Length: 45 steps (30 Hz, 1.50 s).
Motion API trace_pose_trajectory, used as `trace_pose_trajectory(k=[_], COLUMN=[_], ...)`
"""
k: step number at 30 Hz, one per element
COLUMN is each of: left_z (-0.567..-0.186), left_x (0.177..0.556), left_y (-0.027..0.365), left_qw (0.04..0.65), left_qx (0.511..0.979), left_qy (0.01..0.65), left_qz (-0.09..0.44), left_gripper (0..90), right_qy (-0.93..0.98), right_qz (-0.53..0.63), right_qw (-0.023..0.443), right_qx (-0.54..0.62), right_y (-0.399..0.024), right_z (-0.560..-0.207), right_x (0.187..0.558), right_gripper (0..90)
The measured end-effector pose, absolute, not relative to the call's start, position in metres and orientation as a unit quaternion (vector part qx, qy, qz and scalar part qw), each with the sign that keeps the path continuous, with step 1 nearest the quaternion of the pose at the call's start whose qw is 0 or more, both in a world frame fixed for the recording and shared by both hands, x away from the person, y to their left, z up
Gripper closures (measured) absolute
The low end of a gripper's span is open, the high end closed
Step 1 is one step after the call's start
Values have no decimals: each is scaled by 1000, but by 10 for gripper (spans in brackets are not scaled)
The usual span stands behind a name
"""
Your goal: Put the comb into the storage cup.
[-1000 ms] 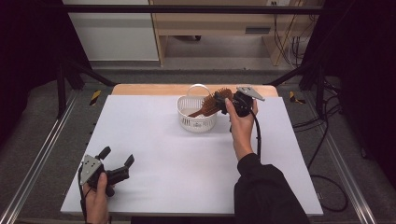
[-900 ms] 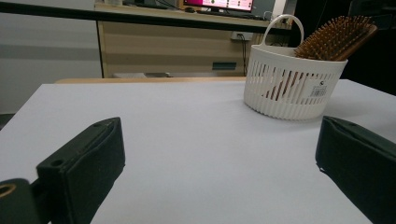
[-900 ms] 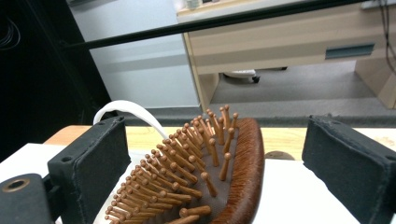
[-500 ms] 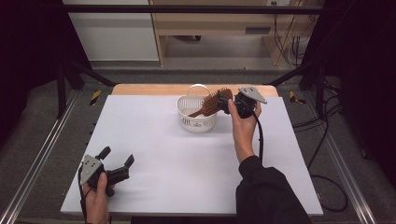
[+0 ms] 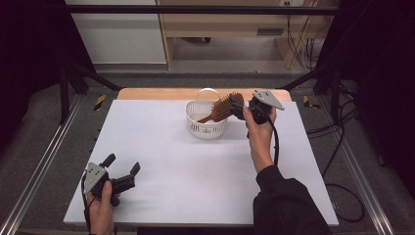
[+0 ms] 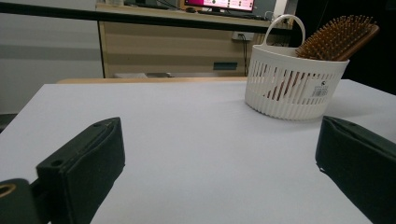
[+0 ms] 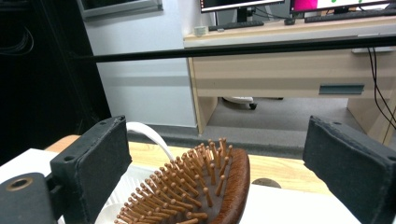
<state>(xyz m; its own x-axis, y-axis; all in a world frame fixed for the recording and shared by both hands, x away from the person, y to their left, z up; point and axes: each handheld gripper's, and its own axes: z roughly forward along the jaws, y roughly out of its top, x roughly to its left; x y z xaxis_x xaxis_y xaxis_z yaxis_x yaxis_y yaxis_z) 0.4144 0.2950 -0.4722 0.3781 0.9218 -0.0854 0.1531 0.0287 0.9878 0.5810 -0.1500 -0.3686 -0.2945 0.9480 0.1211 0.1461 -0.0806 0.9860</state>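
Now, wooden hairbrush (image 5: 226, 107) leaning head-up in white basket (image 5: 206, 127), right gripper (image 5: 240, 108) just beside basket, jaws wide, holding nothing, left gripper (image 5: 121, 170) well apart from basket, jaws wide, empty.

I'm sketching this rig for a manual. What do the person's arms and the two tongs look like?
Both tongs are black with two blocky, flat-faced jaws, a grey three-cornered plate on top and a black cable trailing back. The left tongs and right tongs match. The right arm wears a dark sleeve.
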Motion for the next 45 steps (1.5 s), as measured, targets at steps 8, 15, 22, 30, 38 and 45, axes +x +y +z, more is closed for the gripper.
trace_pose_trajectory(k=[8,15,22,30,38,45], left_z=[-472,-472,-472,-470,-467,-467], left_x=[414,414,414,413,408,403], left_y=[295,296,298,304,308,310], left_qw=[564,564,565,557,554,557], left_qx=[608,608,605,607,616,620], left_qy=[443,442,443,439,428,421], left_qz=[341,342,345,358,360,357], left_gripper=[14,15,15,13,11,10], right_qy=[569,574,578,580,582,579], right_qz=[575,583,584,586,588,586], right_qw=[361,360,368,369,370,379], right_qx=[463,448,436,428,423,422], right_y=[-155,-157,-163,-175,-187,-202], right_z=[-363,-360,-360,-359,-358,-352], right_x=[575,569,563,556,548,533], right_gripper=[57,50,32,30,28,31])
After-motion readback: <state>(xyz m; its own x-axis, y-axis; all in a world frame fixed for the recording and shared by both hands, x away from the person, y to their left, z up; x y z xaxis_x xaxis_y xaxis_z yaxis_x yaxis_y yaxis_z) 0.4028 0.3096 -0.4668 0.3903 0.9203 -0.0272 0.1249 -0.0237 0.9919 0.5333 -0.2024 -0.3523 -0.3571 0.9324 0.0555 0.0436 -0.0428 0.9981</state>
